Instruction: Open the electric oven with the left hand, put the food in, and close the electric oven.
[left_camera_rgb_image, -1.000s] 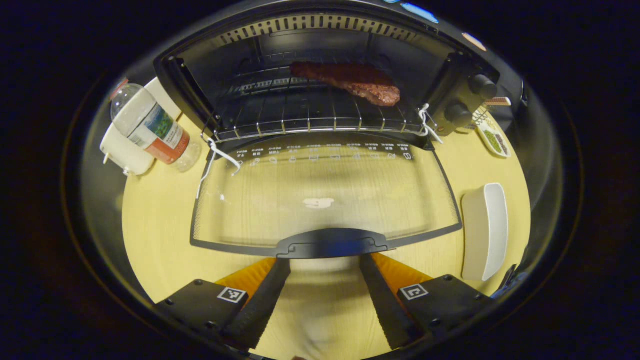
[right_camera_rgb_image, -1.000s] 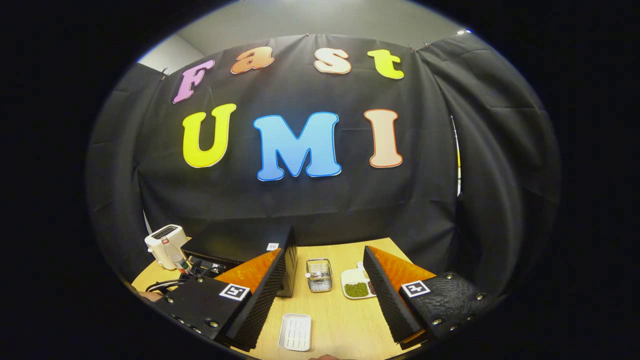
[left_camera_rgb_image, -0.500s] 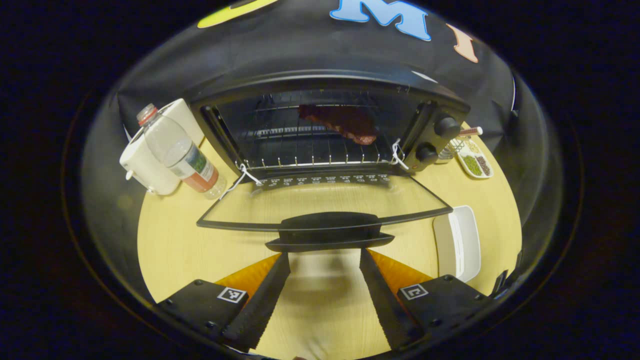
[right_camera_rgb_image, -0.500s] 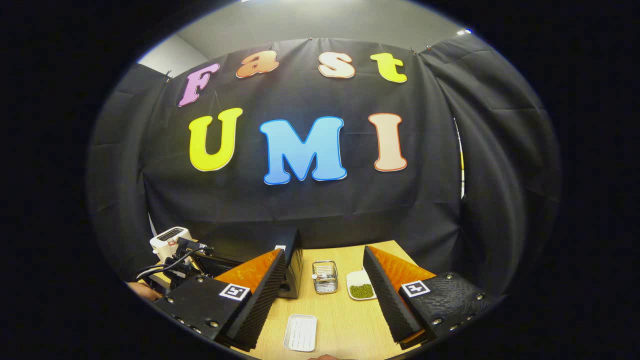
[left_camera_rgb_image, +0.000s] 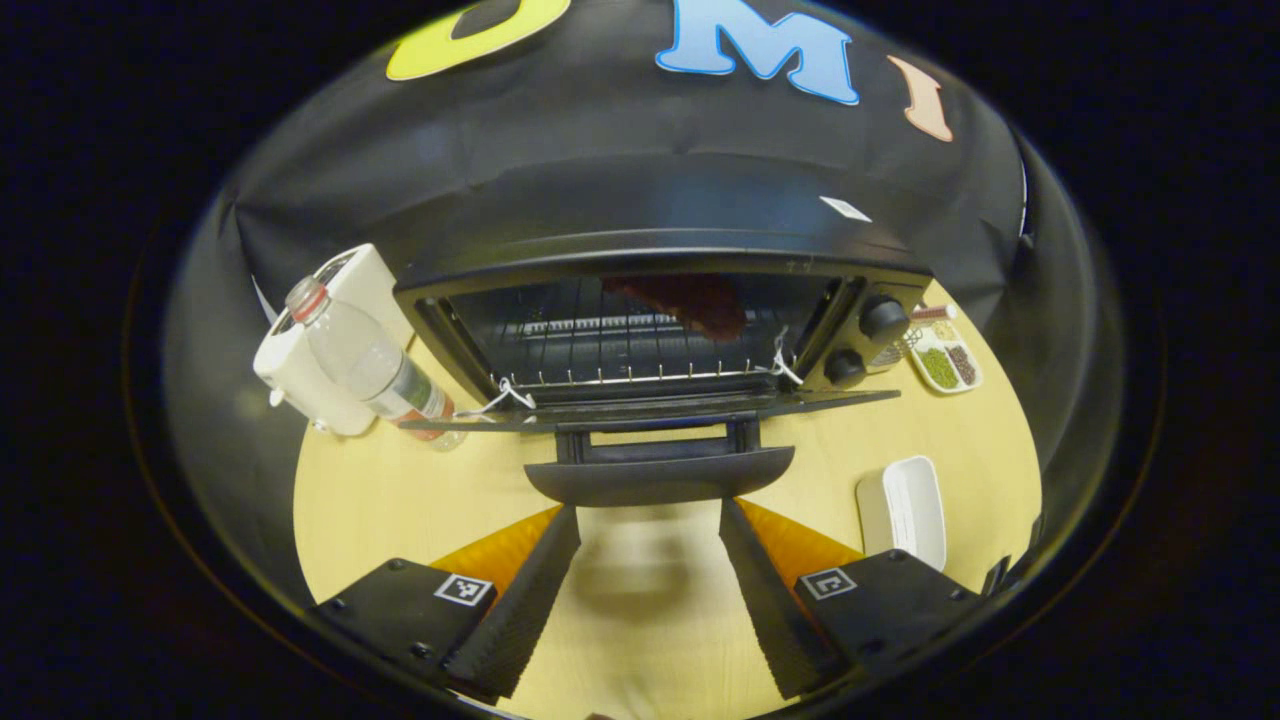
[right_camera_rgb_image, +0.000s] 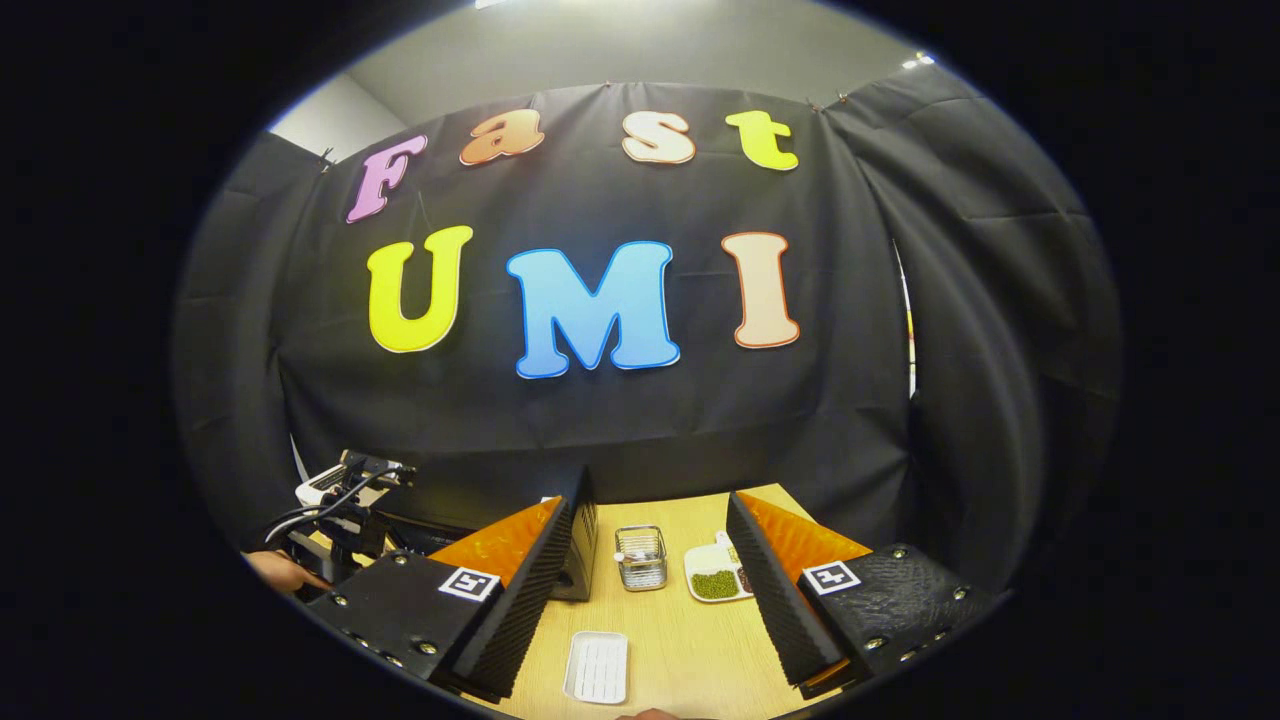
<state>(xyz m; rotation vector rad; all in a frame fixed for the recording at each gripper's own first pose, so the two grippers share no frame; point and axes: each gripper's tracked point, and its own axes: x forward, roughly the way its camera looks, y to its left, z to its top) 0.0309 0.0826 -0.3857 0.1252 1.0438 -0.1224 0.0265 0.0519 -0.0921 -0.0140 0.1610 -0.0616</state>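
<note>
Left gripper (left_camera_rgb_image: 648, 545) fingers spread wide, empty, just below oven door handle (left_camera_rgb_image: 660, 475). Door roughly horizontal. Meat (left_camera_rgb_image: 695, 300) on oven (left_camera_rgb_image: 650, 290) rack. Right gripper (right_camera_rgb_image: 655, 575) open, empty, above worktop (right_camera_rgb_image: 690, 640).

Light wooden table (left_camera_rgb_image: 400, 500), electric oven (left_camera_rgb_image: 660, 270), white toaster (left_camera_rgb_image: 320, 350), water bottle (left_camera_rgb_image: 370, 365), white tray (left_camera_rgb_image: 905, 505), sectioned dish (left_camera_rgb_image: 945, 362)

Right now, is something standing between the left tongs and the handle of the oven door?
Nothing visible does. The left tongs are open, and the door handle lies just ahead of their tips, with bare table between. The bottle and the white tray stand off to the sides.
</note>
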